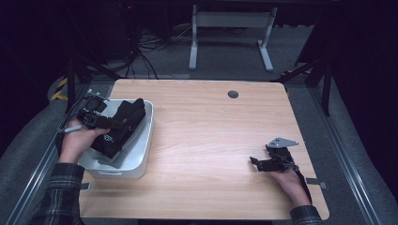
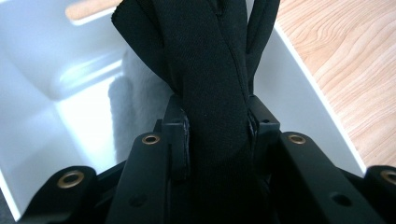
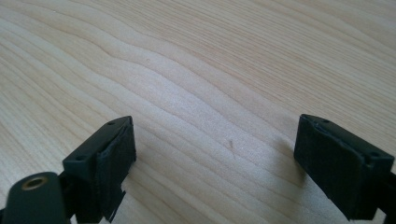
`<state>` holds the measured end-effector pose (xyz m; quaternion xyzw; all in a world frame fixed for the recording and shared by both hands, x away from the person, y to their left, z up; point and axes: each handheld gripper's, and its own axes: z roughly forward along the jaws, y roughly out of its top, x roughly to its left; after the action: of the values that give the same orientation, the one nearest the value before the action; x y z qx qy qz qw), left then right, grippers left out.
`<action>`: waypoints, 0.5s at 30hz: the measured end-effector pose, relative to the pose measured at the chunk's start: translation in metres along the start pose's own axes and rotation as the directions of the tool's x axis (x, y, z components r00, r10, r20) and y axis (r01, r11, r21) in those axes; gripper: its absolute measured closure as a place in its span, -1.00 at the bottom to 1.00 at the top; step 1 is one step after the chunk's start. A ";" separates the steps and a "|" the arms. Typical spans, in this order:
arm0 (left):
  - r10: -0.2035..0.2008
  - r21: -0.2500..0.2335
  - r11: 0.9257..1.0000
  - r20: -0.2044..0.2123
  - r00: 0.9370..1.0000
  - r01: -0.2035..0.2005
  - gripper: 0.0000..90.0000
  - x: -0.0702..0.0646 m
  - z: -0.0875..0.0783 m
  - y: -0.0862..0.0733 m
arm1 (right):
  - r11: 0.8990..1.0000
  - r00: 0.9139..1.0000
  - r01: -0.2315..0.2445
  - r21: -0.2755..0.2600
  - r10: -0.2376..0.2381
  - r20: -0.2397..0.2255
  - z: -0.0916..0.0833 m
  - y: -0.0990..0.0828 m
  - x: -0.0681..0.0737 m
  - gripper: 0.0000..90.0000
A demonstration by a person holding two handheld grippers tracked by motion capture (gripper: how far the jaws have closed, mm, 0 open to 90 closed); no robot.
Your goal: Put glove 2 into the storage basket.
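Observation:
A folded black garment (image 1: 119, 127) hangs over a white bin (image 1: 146, 140) at the table's left side. My left gripper (image 1: 107, 124) is shut on it, held by a hand from the left. In the left gripper view the black cloth (image 2: 212, 84) runs up between the two pads (image 2: 180, 140), which press on it from both sides, with the bin's white wall (image 2: 42, 93) behind. My right gripper (image 1: 256, 163) rests low over the wood at the table's right front. Its jaws stand wide open in the right gripper view (image 3: 215, 154), with bare wood between them.
A grey item (image 1: 117, 159) lies in the bin under the garment. A round cable hole (image 1: 233, 94) sits near the table's far edge. Beyond the table stands a white desk frame (image 1: 230, 28). Plaid sleeves (image 1: 61, 192) come in from the bottom.

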<state>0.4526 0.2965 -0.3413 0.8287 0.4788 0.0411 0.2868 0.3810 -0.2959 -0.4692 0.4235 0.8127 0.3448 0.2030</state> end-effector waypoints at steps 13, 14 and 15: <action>-0.016 0.040 0.999 -0.019 1.000 0.016 0.32 0.013 0.021 -0.008 | 1.000 1.000 -0.001 0.000 0.001 -0.002 0.000 0.000 0.000 -0.71; -0.013 0.036 0.999 -0.032 0.999 0.015 0.22 0.013 0.021 -0.007 | 1.000 1.000 -0.001 -0.001 0.001 -0.002 0.000 0.000 0.000 -0.70; -0.016 0.030 0.999 -0.036 0.999 0.018 0.08 0.013 0.022 -0.007 | 1.000 1.000 -0.001 0.000 0.001 -0.002 0.000 0.000 0.000 -0.70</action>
<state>0.4623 0.3004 -0.3658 0.8280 0.4914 0.0461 0.2660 0.3809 -0.2959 -0.4693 0.4237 0.8125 0.3455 0.2022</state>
